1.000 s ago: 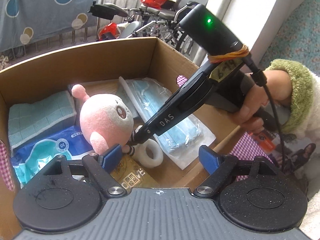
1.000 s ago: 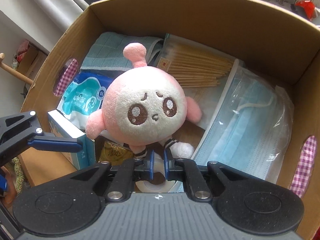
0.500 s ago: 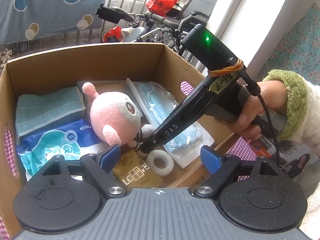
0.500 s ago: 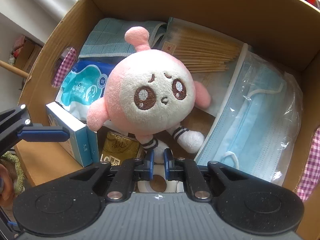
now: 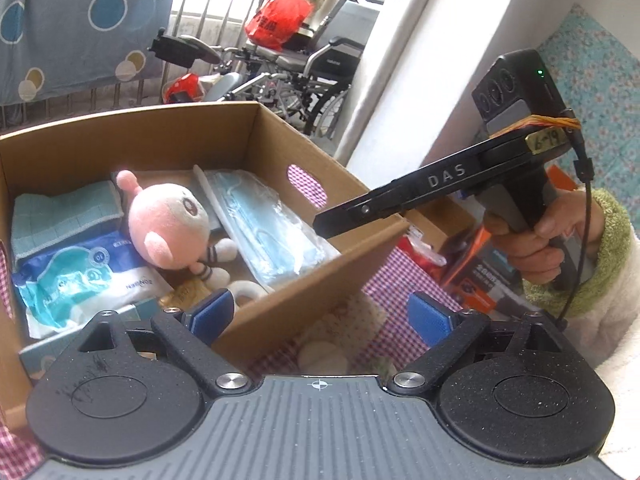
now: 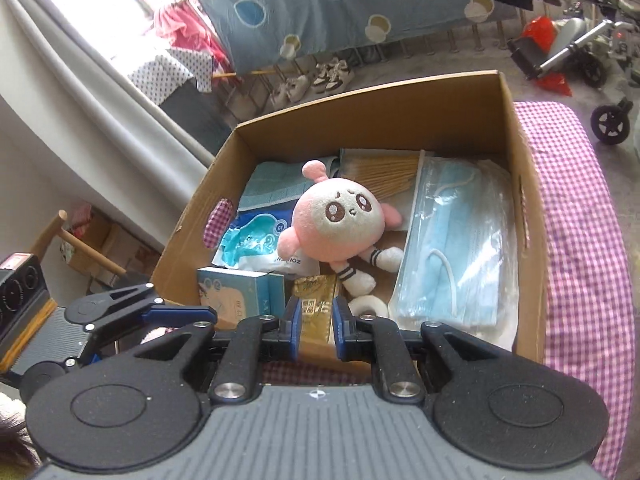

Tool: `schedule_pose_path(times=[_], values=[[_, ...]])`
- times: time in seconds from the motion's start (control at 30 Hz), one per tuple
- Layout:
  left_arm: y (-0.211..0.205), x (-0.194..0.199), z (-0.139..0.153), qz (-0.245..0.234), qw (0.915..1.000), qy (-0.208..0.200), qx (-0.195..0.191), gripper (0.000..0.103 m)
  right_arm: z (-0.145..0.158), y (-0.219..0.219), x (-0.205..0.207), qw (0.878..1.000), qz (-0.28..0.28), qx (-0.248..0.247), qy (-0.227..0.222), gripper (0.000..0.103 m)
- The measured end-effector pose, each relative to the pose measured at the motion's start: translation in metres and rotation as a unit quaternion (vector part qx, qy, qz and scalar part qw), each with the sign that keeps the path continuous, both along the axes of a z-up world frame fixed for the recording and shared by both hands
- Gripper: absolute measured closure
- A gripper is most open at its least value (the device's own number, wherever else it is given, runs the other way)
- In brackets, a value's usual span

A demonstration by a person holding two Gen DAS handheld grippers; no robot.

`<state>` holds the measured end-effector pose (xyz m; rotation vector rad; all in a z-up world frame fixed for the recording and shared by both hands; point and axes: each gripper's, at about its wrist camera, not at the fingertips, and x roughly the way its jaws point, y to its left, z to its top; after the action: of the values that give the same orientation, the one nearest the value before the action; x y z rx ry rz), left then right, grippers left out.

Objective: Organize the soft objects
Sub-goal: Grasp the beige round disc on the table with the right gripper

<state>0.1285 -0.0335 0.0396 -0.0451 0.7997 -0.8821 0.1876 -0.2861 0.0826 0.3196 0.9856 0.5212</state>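
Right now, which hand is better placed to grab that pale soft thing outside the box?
Left. The left gripper is wide open with the pale soft thing framed between its fingers; the right gripper points into the box, barely open.

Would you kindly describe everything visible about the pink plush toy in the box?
The pink plush toy looks soft and fuzzy: round head with cream face, embroidered brown eyes, one pink antenna knob, stubby pink arms, striped legs with white feet. It lies face-up in the cardboard box, overlapping the blue-and-white packet and touching the mask pack. Neither gripper holds it.
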Motion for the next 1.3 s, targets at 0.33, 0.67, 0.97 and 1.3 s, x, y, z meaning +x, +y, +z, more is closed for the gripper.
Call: schedule_pose_path(times=[0.33,0.67,0.97,1.3], values=[[-0.046,-0.02,-0.046,-0.021,0.994,0.016,0.106,0.02,-0.063,-0.018,-0.047,0.997,-0.062,-0.005,0.048,0.066],[-0.077,-0.004,-0.088,-0.033,0.9829,0.01,0.181,0.04,-0.11,-0.003,-0.031,0.994,-0.021,-0.062,0.082,0.067],[-0.091,-0.002,-0.105,-0.051,0.976,-0.01,0.211,0.043,-0.116,0.0,-0.028,0.995,0.011,0.004,0.103,0.072],[-0.072,0.009,-0.106,-0.027,0.9855,0.006,0.167,0.056,-0.113,-0.023,-0.031,0.99,-0.032,0.078,0.11,0.072]])
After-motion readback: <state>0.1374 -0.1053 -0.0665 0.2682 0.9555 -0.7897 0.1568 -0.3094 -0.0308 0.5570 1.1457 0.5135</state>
